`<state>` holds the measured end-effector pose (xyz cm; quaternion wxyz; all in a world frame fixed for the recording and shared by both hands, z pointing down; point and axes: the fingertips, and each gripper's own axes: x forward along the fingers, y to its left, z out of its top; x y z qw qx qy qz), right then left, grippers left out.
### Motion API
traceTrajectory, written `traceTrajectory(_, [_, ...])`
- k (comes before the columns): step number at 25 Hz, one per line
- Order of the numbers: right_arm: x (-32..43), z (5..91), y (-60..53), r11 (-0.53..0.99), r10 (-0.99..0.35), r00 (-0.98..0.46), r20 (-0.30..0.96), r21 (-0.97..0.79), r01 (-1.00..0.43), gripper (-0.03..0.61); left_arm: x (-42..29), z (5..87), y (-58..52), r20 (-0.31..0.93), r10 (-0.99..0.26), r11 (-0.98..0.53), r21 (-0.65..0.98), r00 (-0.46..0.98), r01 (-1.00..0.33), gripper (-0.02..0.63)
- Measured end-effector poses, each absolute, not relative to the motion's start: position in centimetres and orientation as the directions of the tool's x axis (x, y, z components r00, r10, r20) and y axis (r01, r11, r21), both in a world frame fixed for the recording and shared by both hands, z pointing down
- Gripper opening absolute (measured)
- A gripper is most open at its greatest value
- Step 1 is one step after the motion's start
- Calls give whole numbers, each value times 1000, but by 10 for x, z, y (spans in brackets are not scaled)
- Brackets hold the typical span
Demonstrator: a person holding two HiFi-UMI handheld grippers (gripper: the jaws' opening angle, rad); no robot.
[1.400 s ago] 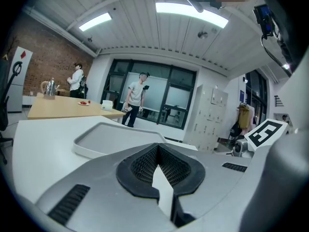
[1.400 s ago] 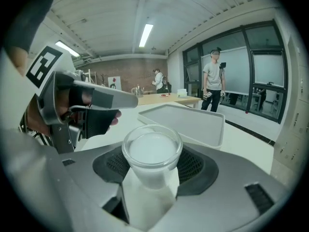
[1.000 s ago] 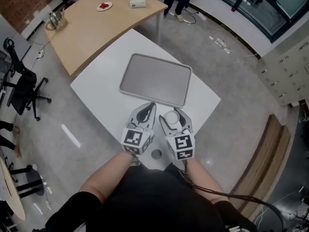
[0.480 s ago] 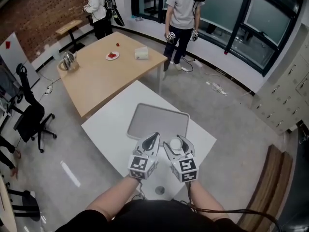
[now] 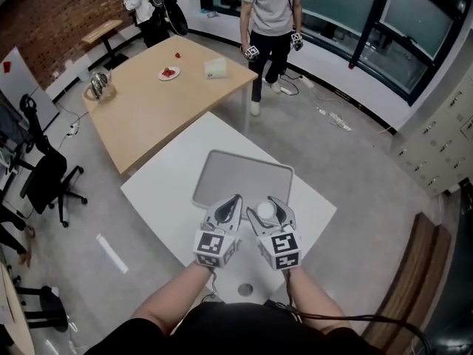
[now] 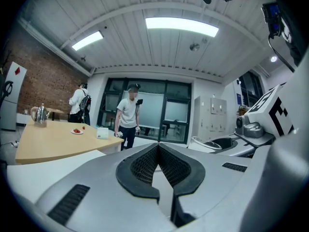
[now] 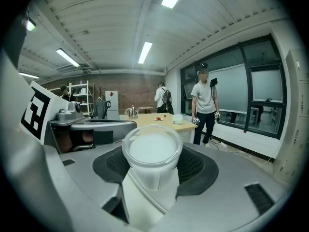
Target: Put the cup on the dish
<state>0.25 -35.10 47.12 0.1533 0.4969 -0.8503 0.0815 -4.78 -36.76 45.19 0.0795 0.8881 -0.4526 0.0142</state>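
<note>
Both bare forearms come up from 6 o'clock in the head view and draw close together, so the two grippers sit side by side and point toward 12 o'clock over the white table point(image 5: 159, 191).

The right gripper point(image 5: 267, 205) has its jaws spread just enough to clamp the cup point(image 5: 266, 211) by its sides. The cup is white and translucent, and it is upright with its mouth up point(image 7: 152, 151). It hangs over the near edge of the grey dish point(image 5: 236, 174), toward the dish's 5 o'clock corner. It seems lifted clear of the dish, though its height is hard to judge.

The left gripper point(image 5: 232, 204), just at the cup's 9 o'clock, has its jaws pressed together at the tips with nothing between them point(image 6: 158, 148).
</note>
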Motion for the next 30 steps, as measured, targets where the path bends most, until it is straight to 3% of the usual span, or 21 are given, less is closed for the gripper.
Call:
traceTrajectory(17, [20,595,-515,476,-796,-438,417,-13,-879,267,-25,578,-508,211,-824,-509,132,526,-850,8])
traceTrajectory(26, [14,675,-532,491,-744,-439,503,-32,-870,267,-26,629,-521,308,-807,-467,187,503,-864,8])
traceTrajectory(30, [16,684,-525,480,-760,-431,487,-27,-877,268,-30,628,-518,311,-810,-463,182,497,-868,8])
